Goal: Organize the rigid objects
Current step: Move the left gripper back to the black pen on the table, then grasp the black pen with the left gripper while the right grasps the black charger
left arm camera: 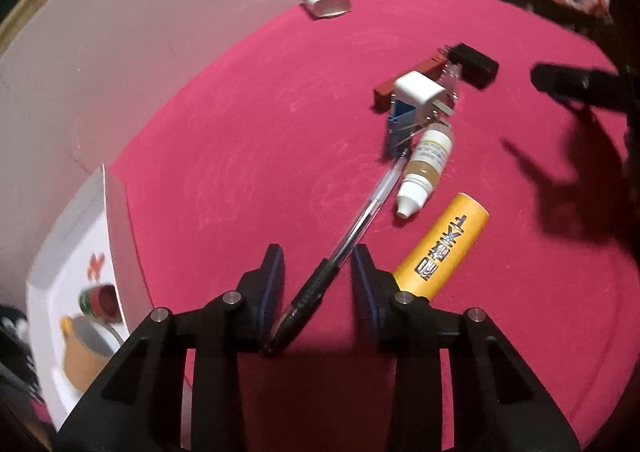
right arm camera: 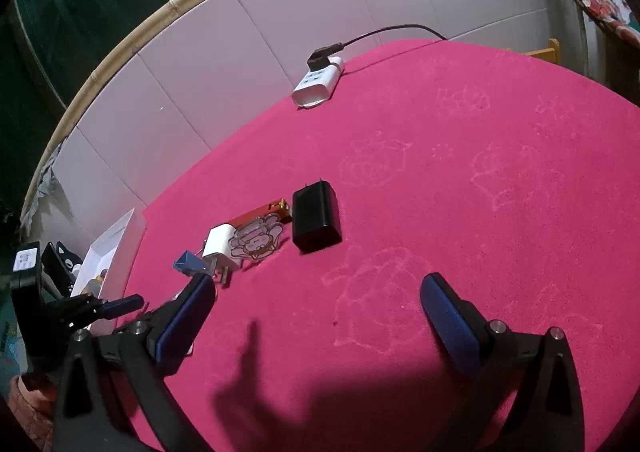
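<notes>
Black-gripped and clear-barrelled, the pen (left arm camera: pixel 344 248) lies diagonally between the fingers of the left gripper (left arm camera: pixel 318 284), its dark end down between the blue pads (left arm camera: pixel 276 284). The jaws stand narrow around it with a gap on each side, so contact is not evident; judged from this, the pen is lined up for a grasp, not yet clamped. Its far tip points into the cluster of rigid objects on the red tablecloth (left arm camera: pixel 240 131): white dropper bottle (left arm camera: pixel 424 167), yellow tube (left arm camera: pixel 440 248) just beside the right finger, white plug adapter (left arm camera: pixel 416 91), black charger (right arm camera: pixel 316 217). A white box (left arm camera: pixel 80 260) sits at the table's left edge, probably the collection point. The right gripper (right arm camera: pixel 316 316) hovers with jaws wide and empty, near the cluster, presumably ready for the next item. A white power strip (right arm camera: pixel 318 81) lies well apart by the wall.
</notes>
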Demonstrator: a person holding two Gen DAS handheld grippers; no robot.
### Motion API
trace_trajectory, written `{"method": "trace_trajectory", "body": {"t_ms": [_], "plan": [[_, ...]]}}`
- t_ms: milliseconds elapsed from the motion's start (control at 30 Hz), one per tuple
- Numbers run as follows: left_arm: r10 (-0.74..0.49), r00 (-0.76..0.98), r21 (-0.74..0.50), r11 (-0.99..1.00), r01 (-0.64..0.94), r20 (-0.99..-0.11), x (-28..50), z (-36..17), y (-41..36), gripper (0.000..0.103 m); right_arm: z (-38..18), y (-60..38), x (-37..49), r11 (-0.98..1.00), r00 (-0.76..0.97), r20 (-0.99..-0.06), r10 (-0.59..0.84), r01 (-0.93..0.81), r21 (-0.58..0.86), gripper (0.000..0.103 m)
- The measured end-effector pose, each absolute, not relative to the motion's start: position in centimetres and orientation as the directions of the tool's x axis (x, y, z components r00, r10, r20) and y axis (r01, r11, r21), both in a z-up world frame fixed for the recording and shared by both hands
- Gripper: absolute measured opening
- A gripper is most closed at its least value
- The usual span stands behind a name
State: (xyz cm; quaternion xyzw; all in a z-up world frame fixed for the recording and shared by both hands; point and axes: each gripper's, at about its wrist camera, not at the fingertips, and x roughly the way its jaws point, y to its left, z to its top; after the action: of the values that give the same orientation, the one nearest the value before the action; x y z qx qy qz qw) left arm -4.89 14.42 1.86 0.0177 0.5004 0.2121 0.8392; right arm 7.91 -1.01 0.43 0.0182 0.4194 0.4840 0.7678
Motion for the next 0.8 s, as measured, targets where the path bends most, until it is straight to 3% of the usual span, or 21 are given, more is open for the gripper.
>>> {"method": "trace_trajectory", "body": {"t_ms": [267,333,400,500,667,700,800], "plan": [[0.365,0.431,0.239,0.917,-0.319,-0.826,-4.8,1.7,14.6,0.035,0.4,-0.9,7.9,0.531,0.179,-0.628,0.757,-0.729,0.432,0.103],[0.384,0.437,0.257,0.911,-0.321,-0.813,-4.7,1.6,14.1,0.031,0.4,-0.9,7.9,0.531,0.18,-0.63,0.756,-0.73,0.429,0.103],[0.357,0.447,0.217,0.917,-0.334,-0.82,-5.5,1.7,13.7,0.017,0.5,-0.7,7.8,0.535,0.185,-0.638,0.748,-0.736,0.414,0.103],[0.397,0.447,0.249,0.902,-0.354,-0.802,-5.8,1.6,12.7,0.015,0.9,0.1,7.7,0.544,0.207,-0.667,0.715,-0.764,0.347,0.103],[0.393,0.467,0.184,0.883,-0.431,-0.792,-6.8,1.8,12.1,0.013,2.0,1.7,7.7,0.558,0.287,-0.682,0.673,-0.802,0.213,0.102],[0.388,0.47,0.167,0.88,-0.446,-0.793,-7.1,1.9,12.1,0.012,2.0,2.1,7.9,0.554,0.284,-0.685,0.671,-0.806,0.209,0.1],[0.377,0.476,0.124,0.869,-0.48,-0.795,-7.6,2.0,12.0,0.011,1.2,3.4,8.6,0.554,0.273,-0.723,0.635,-0.813,0.18,0.064]]}}
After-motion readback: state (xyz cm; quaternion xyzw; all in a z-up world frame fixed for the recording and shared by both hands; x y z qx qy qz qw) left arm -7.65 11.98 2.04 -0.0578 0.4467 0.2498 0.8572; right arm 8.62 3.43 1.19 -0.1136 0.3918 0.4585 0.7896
